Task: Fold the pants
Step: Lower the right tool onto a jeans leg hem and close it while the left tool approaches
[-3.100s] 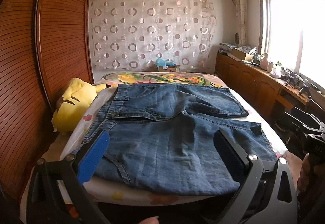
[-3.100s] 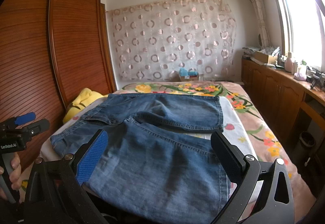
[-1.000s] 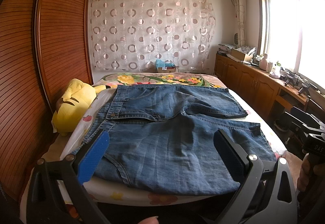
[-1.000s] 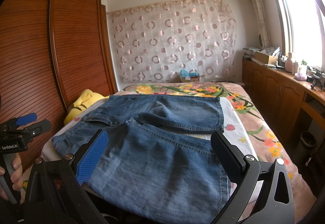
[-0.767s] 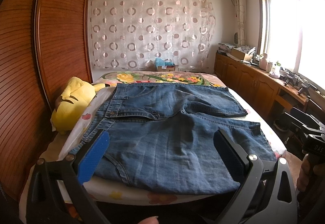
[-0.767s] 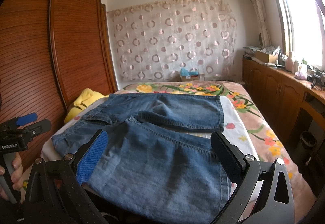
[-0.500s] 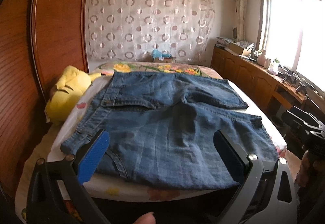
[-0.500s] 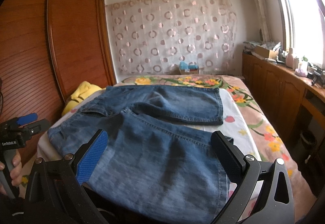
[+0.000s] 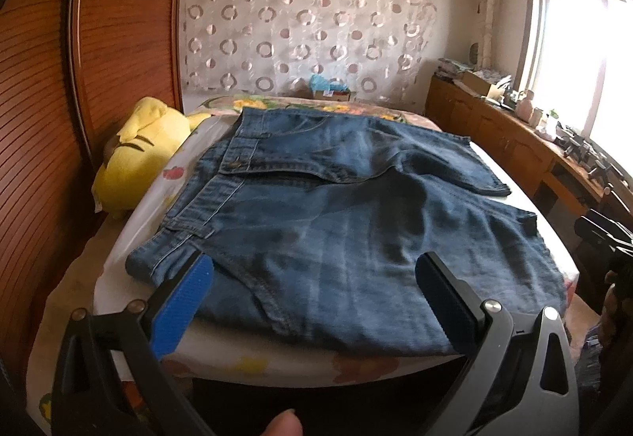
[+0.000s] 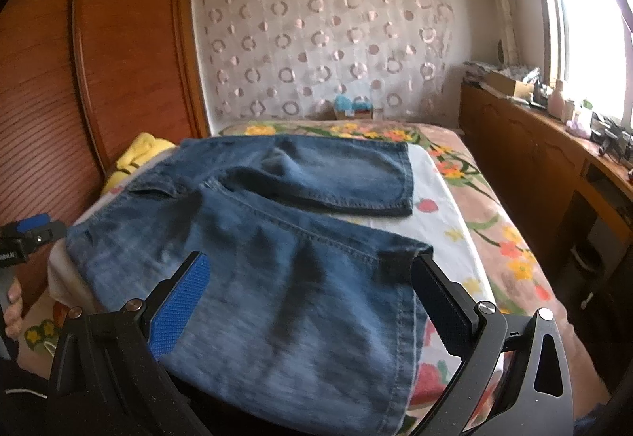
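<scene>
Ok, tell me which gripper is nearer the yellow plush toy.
Left. The left gripper hovers at the jeans' waistband end, beside the yellow plush toy; the right gripper is over the leg hems, farther away.

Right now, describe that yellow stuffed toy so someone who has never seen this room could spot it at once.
Find the bed with the denim pants spread on it. On its left edge, against the wooden wardrobe, lies the plush toy: the only bright yellow thing there, with dark closed-eye markings.

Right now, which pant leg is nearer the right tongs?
The near leg, under the open right tongs; the far leg lies beyond it toward the curtain.
</scene>
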A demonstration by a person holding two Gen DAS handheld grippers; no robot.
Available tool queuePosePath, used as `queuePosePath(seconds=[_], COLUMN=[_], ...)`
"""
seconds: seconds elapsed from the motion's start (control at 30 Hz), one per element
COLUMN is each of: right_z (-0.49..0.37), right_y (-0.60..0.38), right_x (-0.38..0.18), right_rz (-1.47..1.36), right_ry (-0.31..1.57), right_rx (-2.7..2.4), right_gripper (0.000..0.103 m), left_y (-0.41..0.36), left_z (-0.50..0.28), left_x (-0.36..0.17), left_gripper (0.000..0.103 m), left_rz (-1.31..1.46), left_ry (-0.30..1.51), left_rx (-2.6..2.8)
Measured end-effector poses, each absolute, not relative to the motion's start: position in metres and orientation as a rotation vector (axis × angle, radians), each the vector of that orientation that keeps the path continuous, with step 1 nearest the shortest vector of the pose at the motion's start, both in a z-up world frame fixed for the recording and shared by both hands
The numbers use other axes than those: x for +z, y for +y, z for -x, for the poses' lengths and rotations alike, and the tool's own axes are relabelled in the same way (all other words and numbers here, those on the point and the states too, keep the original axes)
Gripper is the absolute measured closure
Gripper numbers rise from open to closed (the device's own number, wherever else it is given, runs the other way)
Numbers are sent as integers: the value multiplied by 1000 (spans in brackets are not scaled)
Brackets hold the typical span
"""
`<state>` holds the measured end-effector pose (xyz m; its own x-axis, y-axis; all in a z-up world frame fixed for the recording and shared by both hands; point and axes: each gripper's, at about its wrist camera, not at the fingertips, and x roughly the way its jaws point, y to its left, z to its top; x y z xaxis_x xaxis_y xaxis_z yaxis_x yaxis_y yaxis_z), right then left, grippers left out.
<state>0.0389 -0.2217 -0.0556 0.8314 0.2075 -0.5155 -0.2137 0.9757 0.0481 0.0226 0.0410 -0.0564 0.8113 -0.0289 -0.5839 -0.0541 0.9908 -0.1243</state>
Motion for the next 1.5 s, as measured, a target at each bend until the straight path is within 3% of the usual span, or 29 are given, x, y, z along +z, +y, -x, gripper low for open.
queuePosePath(seconds=[0.7,0.93,1.33,1.5], right_z=[-44,-42,-41,-41], right_y=[-263,-271,-263,-264], right_x=[-113,-122,-132,-131], right_rz=[58,65,85,92], right_ry=[747,796,840,835], right_rx=[158,167,198,186], right_gripper=[1,6,34,58], left_y=[69,74,77,82], left_z=[-35,-40,-41,-41], left_x=[-96,-108,-118,-119], left_gripper=[0,0,0,0], left_rz=[164,169,166,177], left_ry=[717,750,778,775], left_rx=[71,82,88,97])
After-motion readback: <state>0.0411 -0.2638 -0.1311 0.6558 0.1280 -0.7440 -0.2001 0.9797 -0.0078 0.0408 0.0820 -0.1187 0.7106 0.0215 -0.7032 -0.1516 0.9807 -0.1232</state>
